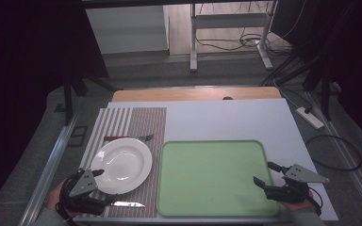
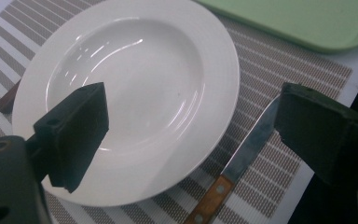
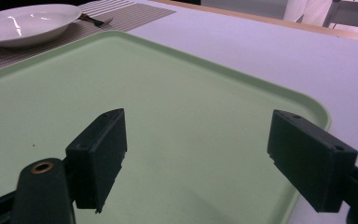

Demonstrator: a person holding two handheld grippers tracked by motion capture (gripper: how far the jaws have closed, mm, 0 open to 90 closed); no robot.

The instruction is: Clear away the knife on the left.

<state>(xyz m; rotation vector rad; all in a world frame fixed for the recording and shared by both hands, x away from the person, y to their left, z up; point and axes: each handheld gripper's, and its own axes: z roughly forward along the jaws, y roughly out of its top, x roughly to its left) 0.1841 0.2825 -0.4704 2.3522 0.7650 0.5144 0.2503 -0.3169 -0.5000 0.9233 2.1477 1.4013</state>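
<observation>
The left tongs (image 1: pixel 97 187) gape wide and empty over the near rim of a round, glossy white plate (image 1: pixel 122 165), which sits on a woven striped placemat (image 1: pixel 143 123) at the surface's left. A wooden-handled steel knife (image 1: pixel 125 204) lies just near of the plate. The right tongs (image 1: pixel 263 173), also wide and empty, hover over the near right corner of a smooth green rounded-square tray (image 1: pixel 212 176).

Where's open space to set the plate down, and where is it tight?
The green tray is bare across its floor. The table beyond it is bare too. The placemat is crowded: plate, fork behind it, knife in front, beside the open left gripper.
</observation>
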